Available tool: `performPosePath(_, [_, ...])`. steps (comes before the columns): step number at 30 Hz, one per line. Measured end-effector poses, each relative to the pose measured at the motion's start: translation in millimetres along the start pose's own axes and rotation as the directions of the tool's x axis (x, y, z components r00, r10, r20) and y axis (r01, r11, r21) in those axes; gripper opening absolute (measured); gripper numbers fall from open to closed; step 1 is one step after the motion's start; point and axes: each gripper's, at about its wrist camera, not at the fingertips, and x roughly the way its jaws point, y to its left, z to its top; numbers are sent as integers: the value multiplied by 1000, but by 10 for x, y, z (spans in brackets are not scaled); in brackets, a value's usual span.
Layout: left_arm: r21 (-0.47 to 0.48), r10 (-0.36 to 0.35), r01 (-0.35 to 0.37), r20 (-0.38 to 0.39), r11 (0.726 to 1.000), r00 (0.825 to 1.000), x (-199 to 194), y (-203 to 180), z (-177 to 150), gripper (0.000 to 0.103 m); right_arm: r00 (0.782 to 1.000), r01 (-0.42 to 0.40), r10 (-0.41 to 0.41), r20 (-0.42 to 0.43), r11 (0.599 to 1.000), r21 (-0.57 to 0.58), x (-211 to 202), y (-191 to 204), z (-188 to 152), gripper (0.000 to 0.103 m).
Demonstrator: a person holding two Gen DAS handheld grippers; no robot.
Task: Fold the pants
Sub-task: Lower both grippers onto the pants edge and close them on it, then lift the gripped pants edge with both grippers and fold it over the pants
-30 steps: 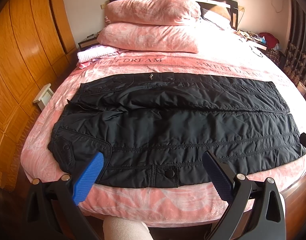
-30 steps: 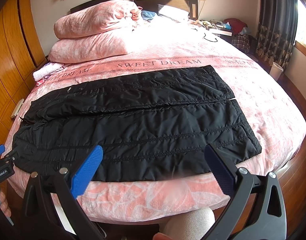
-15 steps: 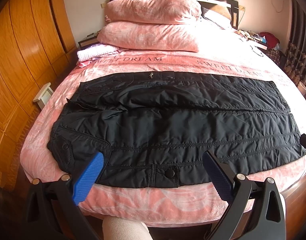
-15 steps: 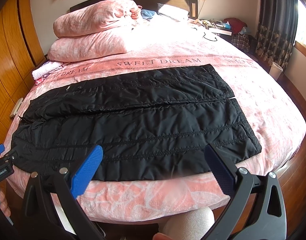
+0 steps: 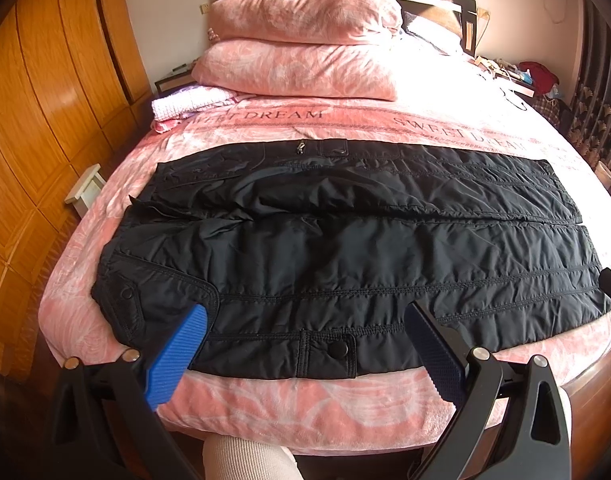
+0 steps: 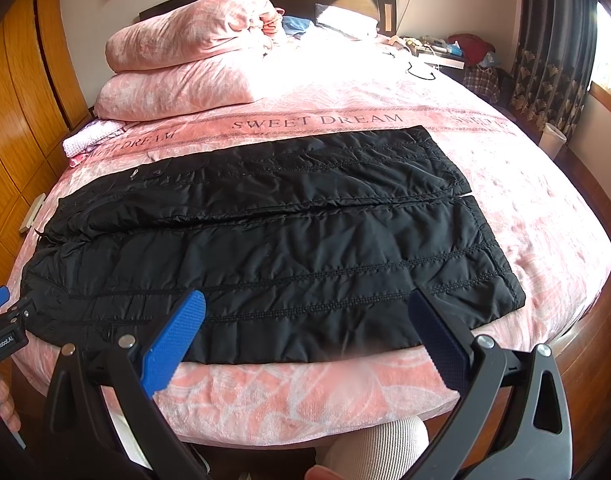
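Observation:
Black quilted pants (image 5: 345, 248) lie spread flat across the pink bed, waist to the left, leg ends to the right; they also show in the right wrist view (image 6: 265, 248). My left gripper (image 5: 305, 348) is open and empty, hovering over the near edge of the pants by the waist and a snap pocket (image 5: 329, 350). My right gripper (image 6: 305, 332) is open and empty over the near edge toward the leg ends. The left gripper's tip (image 6: 1, 320) shows at the left edge of the right wrist view.
Pink bedspread (image 5: 305, 404) with "SWEET DREAM" lettering. Two pink pillows (image 5: 301, 52) at the headboard, a folded white-pink cloth (image 5: 185, 106) at left. Wooden wardrobe (image 5: 33, 120) at left, curtains (image 6: 545, 60) at right. My knee (image 6: 381, 448) is below the bed edge.
Both grippers have shifted very slightly; the view is nearly the same. The pants have not moved.

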Motion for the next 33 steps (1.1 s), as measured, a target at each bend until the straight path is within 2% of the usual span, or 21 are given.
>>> performPosePath(5, [3,-5,5,-9,1000,1000,46,-12,15,100,1000,-4,4,-6,1000,6,92,-4,22,101])
performPosePath(8, [-9,-62,61,-32,998,998,123,8,71,100,999,-38,38,-11,999,-4,160,-16,94,101])
performPosePath(12, [-40,-216,213,-91,976,972,363,27,301,100,988,-146,143,-54,988,-49,401,-7,381,101])
performPosePath(14, [-57,-264,259,-123,964,957,544,17,505,100,978,-199,192,-84,976,-85,611,10,596,101])
performPosePath(16, [-45,-282,278,-152,959,947,762,-22,766,100,969,-235,221,-107,962,-141,843,56,847,101])
performPosePath(17, [-25,-279,279,-162,960,946,880,-57,907,100,962,-263,246,-118,950,-166,971,75,982,101])
performPosePath(19, [41,-266,279,-189,960,945,1149,-168,1211,100,931,-351,320,-174,916,-194,1282,106,1258,101])
performPosePath(21, [117,-294,323,-215,939,931,1438,-307,1505,100,888,-439,388,-248,875,-202,1637,148,1534,101])
performPosePath(22, [152,-305,343,-228,927,925,1598,-370,1637,100,873,-462,397,-283,859,-221,1805,178,1651,101])
performPosePath(25, [253,-331,399,-274,881,903,2087,-587,1994,97,851,-497,373,-370,799,-337,2297,327,1935,101])
performPosePath(26, [270,-338,416,-293,868,894,2247,-635,2096,85,848,-501,358,-391,781,-372,2449,363,2004,101])
performPosePath(28, [303,-340,432,-312,849,887,2533,-687,2286,76,850,-496,326,-414,760,-420,2741,407,2169,101])
performPosePath(29, [310,-347,442,-316,842,883,2653,-688,2369,76,841,-512,334,-425,745,-428,2859,415,2259,101])
performPosePath(33, [349,-416,520,-333,780,846,2976,-693,2595,76,774,-597,352,-526,683,-421,3366,436,2493,101])
